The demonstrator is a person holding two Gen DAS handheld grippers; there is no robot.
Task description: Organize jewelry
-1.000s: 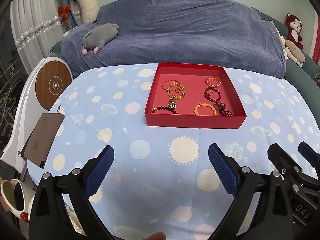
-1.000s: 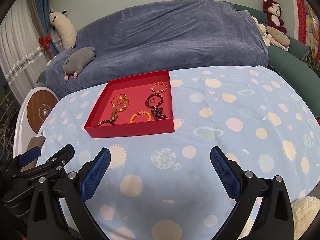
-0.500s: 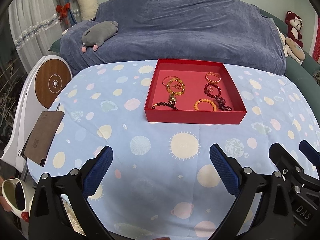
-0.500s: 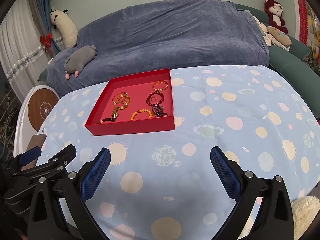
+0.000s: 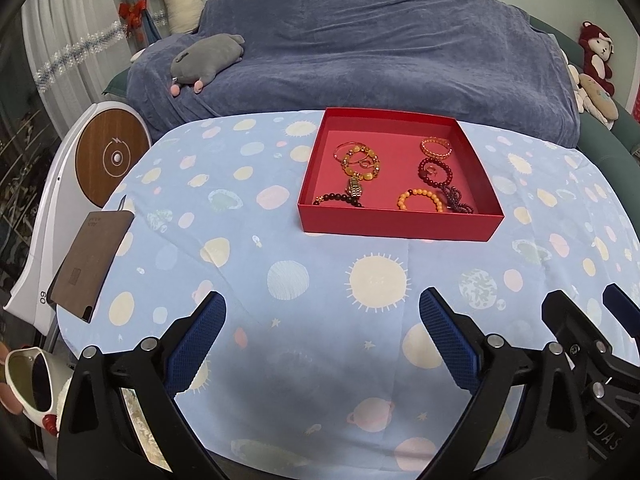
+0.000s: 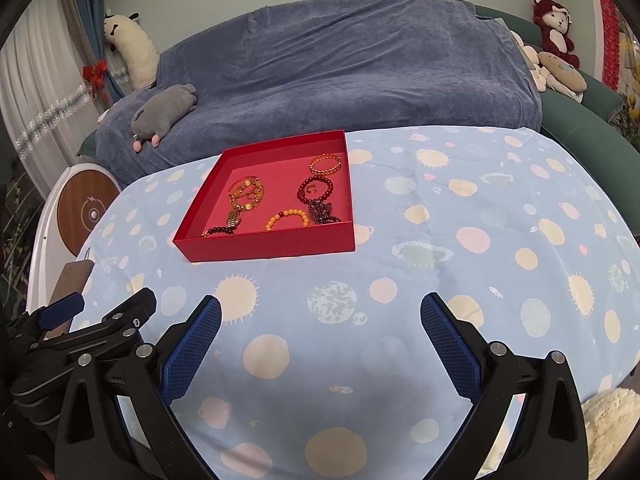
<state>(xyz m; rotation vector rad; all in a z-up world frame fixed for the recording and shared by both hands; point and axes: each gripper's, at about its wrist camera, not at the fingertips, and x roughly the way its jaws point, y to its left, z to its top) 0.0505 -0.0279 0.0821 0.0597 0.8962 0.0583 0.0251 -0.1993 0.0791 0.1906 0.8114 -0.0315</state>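
Hovering over tablecloth [image 5: 320,344]: left gripper [image 5: 322,320] and right gripper [image 6: 320,320], both wide, empty. "DAS" on right gripper's body, "09" on white base [image 5: 40,240]. Bracelets [image 5: 420,200] in red tray [image 5: 396,224] beyond.

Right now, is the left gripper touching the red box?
Apart. In the left wrist view the left gripper hangs open above the tablecloth, and a broad band of patterned cloth lies plainly between its jaws and the red box.
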